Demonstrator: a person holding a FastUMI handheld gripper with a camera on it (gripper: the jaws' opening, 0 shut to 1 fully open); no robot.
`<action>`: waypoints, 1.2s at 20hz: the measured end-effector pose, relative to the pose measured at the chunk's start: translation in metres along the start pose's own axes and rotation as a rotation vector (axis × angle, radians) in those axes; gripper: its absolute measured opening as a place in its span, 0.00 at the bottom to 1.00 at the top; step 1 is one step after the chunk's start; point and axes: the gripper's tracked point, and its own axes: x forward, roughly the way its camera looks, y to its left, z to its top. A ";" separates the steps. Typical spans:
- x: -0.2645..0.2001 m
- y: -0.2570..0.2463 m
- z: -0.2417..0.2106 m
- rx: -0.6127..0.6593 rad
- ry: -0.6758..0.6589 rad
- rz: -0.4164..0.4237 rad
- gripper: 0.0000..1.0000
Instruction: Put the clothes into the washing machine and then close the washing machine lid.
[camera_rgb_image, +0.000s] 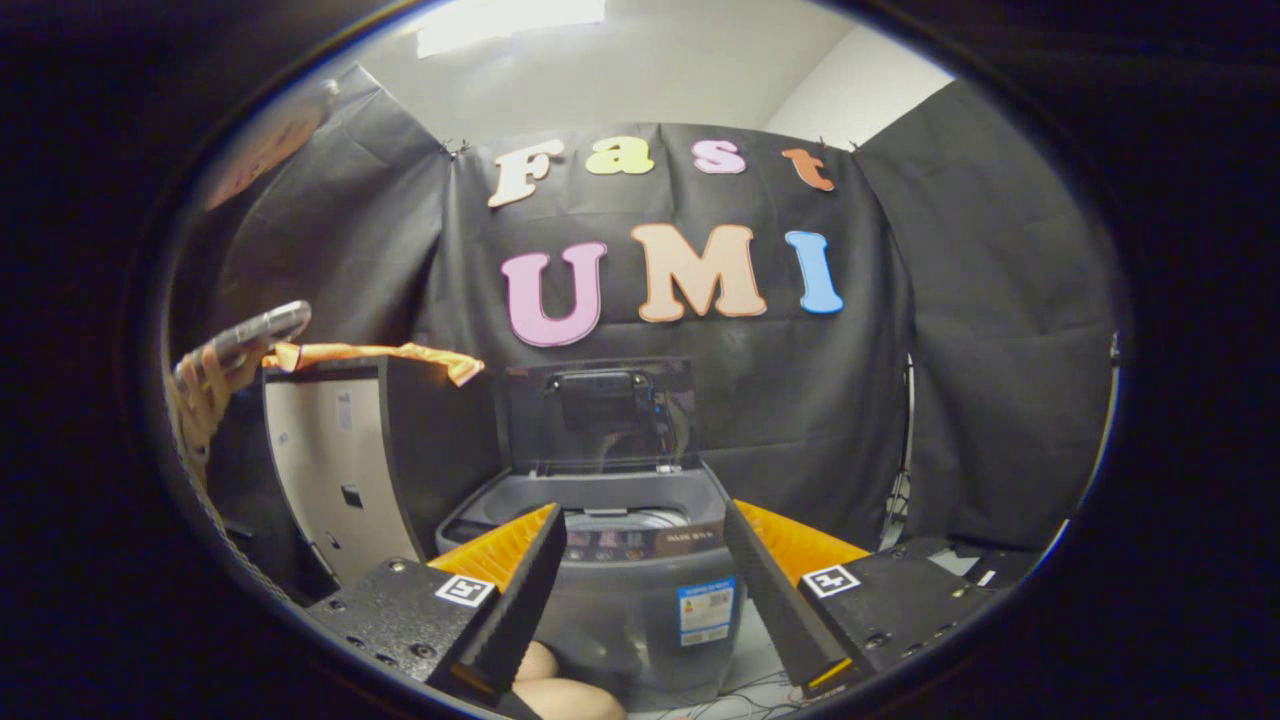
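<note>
Your tool (645, 590), with two black fingers backed in orange, is held with the fingers spread wide apart and nothing between the pads. The left finger (515, 600) and right finger (775, 600) each carry a small square black-and-white marker on the block behind them. In the gap between the fingers, just ahead of you, stands the small grey top-loading washing machine (640, 600), with a blue-and-white sticker (706, 610) on its front face. Its dark transparent lid (600, 415) is raised upright at the back, so the drum opening (625, 518) lies exposed between the fingertips. At the base of the machine, beside your left finger, sits a pale, rounded peach-coloured item (560, 690); you cannot tell from here whether it is cloth. To your left of the machine stands a white upright panel (330, 480) with a dark edge, and an orange strip of fabric or tape (375, 355) stretches across its top. Black cloth (1000, 350) closes the booth behind and to the right.
</note>
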 end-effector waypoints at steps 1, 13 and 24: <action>0.006 0.012 0.013 0.007 0.001 0.017 0.96; 0.108 0.164 0.131 -0.057 0.015 0.217 0.96; 0.189 0.335 0.156 0.050 0.134 0.513 0.96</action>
